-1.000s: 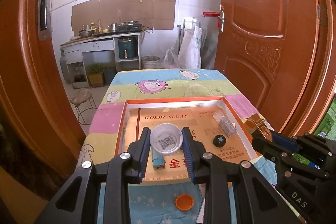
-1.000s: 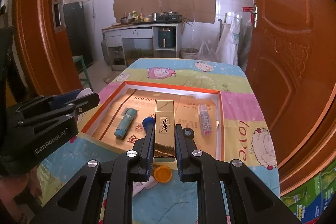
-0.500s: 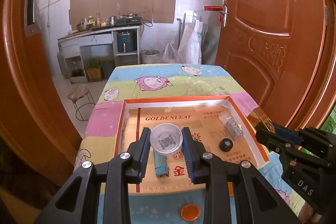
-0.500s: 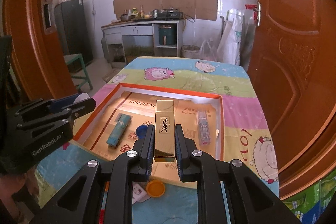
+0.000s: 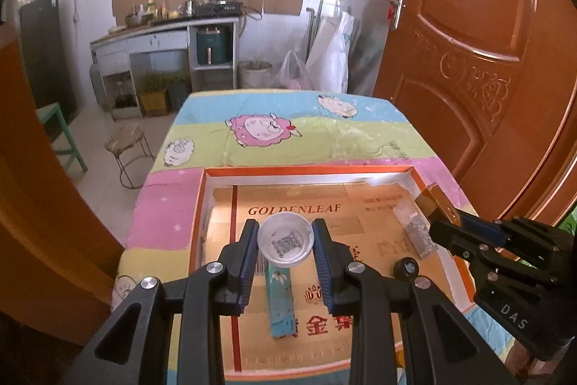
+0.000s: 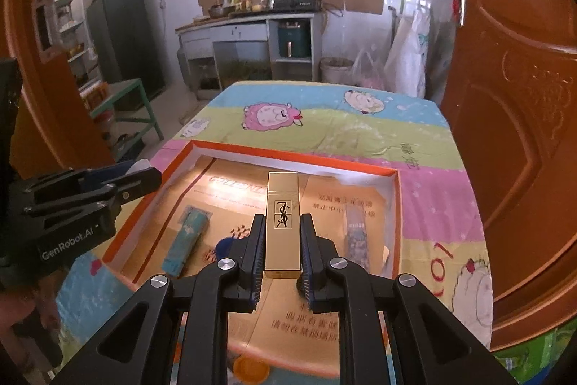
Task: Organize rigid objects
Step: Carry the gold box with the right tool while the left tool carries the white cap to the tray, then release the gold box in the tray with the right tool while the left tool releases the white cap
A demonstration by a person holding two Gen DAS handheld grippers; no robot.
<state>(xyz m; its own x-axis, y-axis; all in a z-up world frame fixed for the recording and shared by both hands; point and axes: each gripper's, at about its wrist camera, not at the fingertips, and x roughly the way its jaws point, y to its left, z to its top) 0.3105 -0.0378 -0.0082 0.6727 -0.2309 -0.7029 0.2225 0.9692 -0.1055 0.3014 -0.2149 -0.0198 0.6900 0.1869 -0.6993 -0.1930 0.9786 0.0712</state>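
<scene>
Both grippers have advanced over the box since a second ago: the orange cap, then seen below the left gripper's jaws on the cloth, has dropped out of the left wrist view, and the box floor now fills the lower part of both views.

Left gripper (image 5: pixel 285 242): jaws clamped on a white plastic cap (image 5: pixel 285 240), held open side up, a QR label visible inside. It hangs above the box's near-left area, over a teal carton (image 5: pixel 280 303) lying flat on the floor, long axis running near to far.

Right gripper (image 6: pixel 282 242): jaws closed on a gold lipstick case (image 6: pixel 282 222), upright in the grip, logo facing the camera. It is above the near-middle of the box. In the left wrist view the case's top shows at the box's right edge.

Orange cap (image 6: pixel 250 371) lies on the cloth just outside the box's near edge.

Box (image 5: pixel 308 170), orange-rimmed, shallow, with a gold printed floor, sits on the tablecloth (image 5: pixel 288 132). Inside: a small black cap (image 5: pixel 406 267) near the right side, and a clear patterned packet (image 5: pixel 414 231) along the right wall. A blue round item (image 6: pixel 225 246) is partly hidden behind the right gripper's left finger.

Far end of the cloth is bare; kitchen counter beyond
</scene>
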